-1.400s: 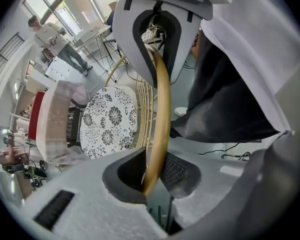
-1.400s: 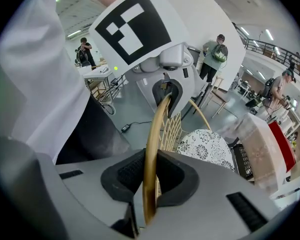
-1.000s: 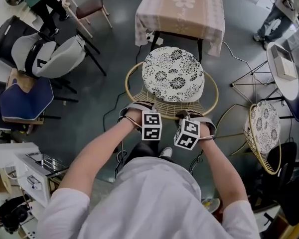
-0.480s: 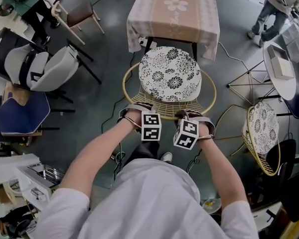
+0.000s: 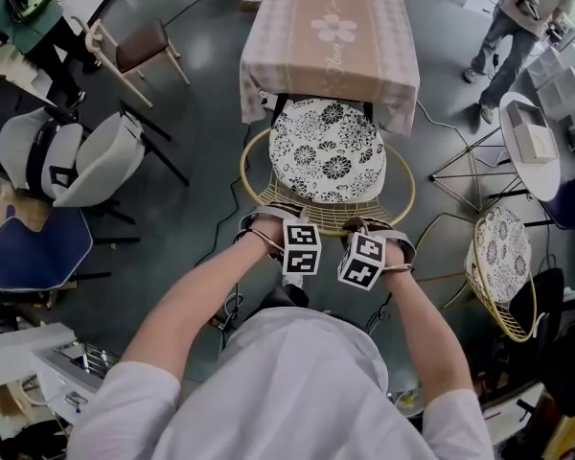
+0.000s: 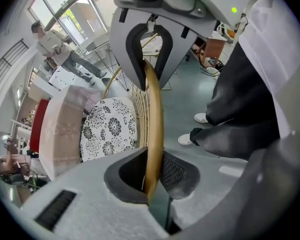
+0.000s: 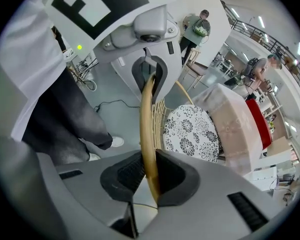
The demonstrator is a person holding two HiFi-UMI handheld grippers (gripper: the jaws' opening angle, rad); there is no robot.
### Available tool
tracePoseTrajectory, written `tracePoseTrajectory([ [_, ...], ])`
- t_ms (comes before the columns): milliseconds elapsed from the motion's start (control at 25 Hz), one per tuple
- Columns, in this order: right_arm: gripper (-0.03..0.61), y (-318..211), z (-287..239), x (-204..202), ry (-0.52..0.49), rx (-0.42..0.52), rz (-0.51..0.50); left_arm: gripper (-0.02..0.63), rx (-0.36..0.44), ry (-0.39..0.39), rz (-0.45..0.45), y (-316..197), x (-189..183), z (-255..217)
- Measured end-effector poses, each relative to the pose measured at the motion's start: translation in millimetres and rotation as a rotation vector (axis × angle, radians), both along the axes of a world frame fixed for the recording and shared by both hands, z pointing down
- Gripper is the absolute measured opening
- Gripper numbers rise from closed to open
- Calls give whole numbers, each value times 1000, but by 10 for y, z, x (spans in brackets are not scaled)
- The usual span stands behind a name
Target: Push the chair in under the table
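My left gripper [image 6: 151, 174], just tightened, and right gripper [image 7: 150, 176] pinched the chair [image 5: 328, 149] rim — I needed even pressure, straight toward the table [image 5: 328, 36] at twelve.

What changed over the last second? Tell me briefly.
The chair slid toward the table, its cushion now reaching the table's near edge. The left gripper's jaws have just been closing slightly on the back rim. The right gripper stays clamped on that rim too.
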State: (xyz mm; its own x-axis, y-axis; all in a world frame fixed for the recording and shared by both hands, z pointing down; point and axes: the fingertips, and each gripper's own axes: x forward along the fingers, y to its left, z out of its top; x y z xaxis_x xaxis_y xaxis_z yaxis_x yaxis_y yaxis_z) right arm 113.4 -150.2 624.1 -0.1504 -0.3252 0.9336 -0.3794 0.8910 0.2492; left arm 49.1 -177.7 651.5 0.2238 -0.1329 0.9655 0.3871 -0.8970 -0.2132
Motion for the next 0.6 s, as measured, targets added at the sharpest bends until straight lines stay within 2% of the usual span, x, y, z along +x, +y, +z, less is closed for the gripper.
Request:
tracePoseTrajectory([
  [320, 44, -273, 15, 63, 26, 12, 80, 40, 8, 6, 13, -275, 43, -12],
  [600, 48, -583, 6, 140, 19, 31, 86, 40, 27, -4, -2, -596, 132, -12],
])
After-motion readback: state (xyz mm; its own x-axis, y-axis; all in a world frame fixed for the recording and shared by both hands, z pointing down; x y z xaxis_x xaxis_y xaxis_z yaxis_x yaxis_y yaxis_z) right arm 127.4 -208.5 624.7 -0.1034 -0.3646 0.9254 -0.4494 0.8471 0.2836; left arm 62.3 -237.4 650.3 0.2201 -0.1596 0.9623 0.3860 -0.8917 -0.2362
